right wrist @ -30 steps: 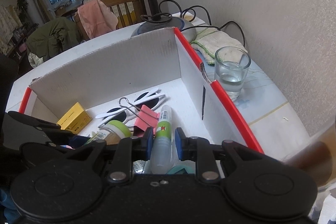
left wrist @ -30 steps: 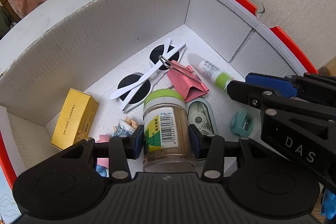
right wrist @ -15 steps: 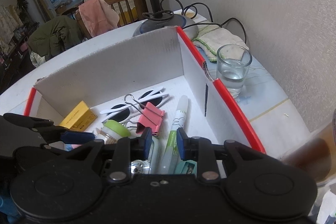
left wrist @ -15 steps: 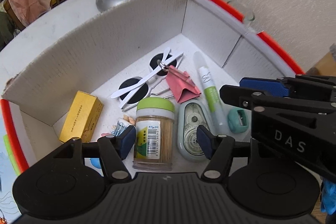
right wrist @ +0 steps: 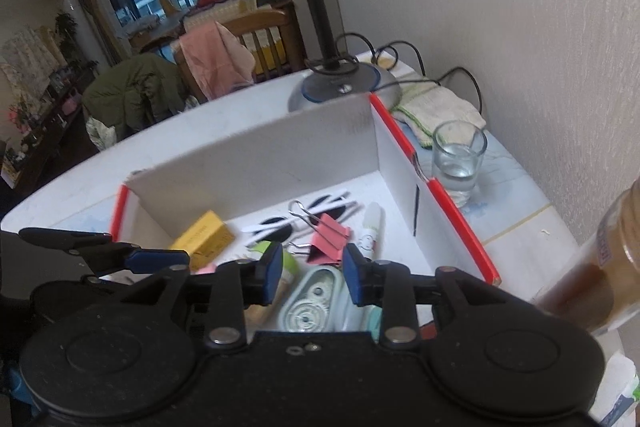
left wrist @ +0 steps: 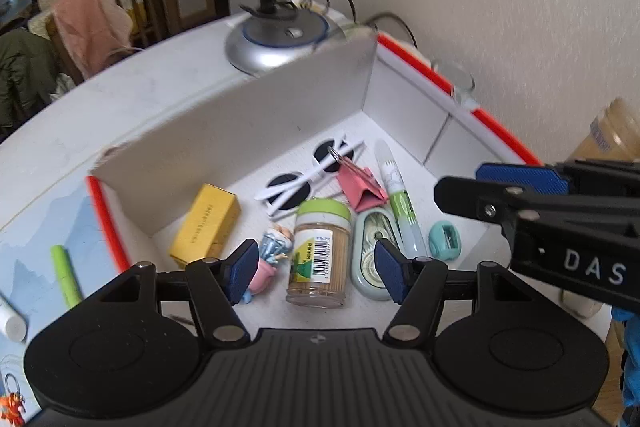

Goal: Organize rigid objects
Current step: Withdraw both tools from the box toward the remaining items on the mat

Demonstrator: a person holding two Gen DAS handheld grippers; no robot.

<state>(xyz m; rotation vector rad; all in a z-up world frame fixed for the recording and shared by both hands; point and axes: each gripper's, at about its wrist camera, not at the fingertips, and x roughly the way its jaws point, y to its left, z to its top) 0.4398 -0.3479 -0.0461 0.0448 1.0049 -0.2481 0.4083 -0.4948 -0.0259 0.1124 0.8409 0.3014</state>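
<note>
Left gripper (left wrist: 316, 269) hangs over the near edge of the box (left wrist: 240, 131), blue pads spread wide, nothing between them but air above the jar (left wrist: 320, 251). Right gripper (right wrist: 308, 273) likewise parted and empty, above the tape dispenser (right wrist: 310, 301); in the left wrist view it enters from 3 o'clock. Jar lies on its side on the box floor, green lid pointing to 12 o'clock, barcode label up. Just at its 3 o'clock lies the tape dispenser, touching or nearly so; beyond that the glue stick (left wrist: 400, 203), lengthwise toward 12 o'clock, and a teal pencil sharpener (left wrist: 445, 239) farther to 3 o'clock. At the jar's 9 o'clock, a small figurine (left wrist: 268, 255), partly hidden by the left pad. Yellow box (left wrist: 206, 225) at 10 o'clock, against the side wall. White sunglasses (left wrist: 308, 177) at 12 o'clock, folded; pink binder clip (left wrist: 360, 185) resting over one temple arm. Outside the box: lamp base (right wrist: 344, 87) at 12 o'clock, water glass (right wrist: 458, 159) at 2 o'clock, green marker (left wrist: 66, 275) at 9 o'clock on the table.
</note>
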